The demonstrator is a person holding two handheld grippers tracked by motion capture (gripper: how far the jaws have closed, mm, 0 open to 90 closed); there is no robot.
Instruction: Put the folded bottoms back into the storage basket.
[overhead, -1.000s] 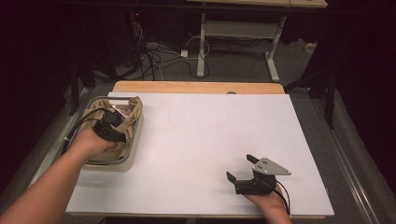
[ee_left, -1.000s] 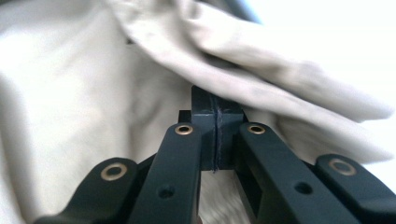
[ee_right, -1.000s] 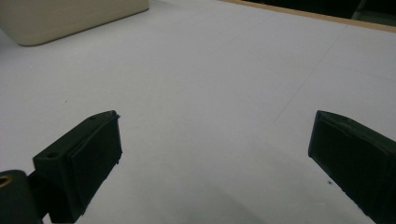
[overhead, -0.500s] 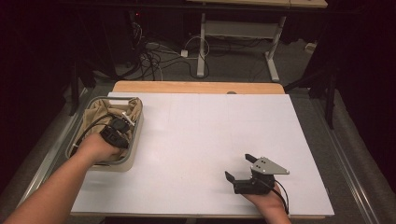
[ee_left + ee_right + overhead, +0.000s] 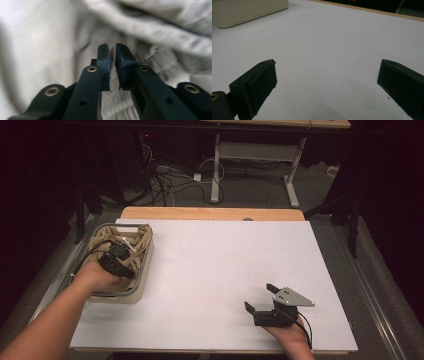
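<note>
Left gripper (image 5: pixel 120 257) is down inside the basket (image 5: pixel 145 265) at the table's (image 5: pixel 215 265) left edge, over crumpled beige cloth (image 5: pixel 155 32). Its jaws have just been opening: a narrow gap, nothing pinched between them. Right gripper (image 5: pixel 327 80) rests near-right on the white tabletop, jaws spread wide, empty.

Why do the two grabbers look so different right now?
The left gripper is down in the bin over crumpled beige cloth, while the right gripper rests on the bare white table. The left's jaws, just opening, show a narrow gap with nothing between; the right's are spread wide. Both are black, hand-held and empty.
</note>
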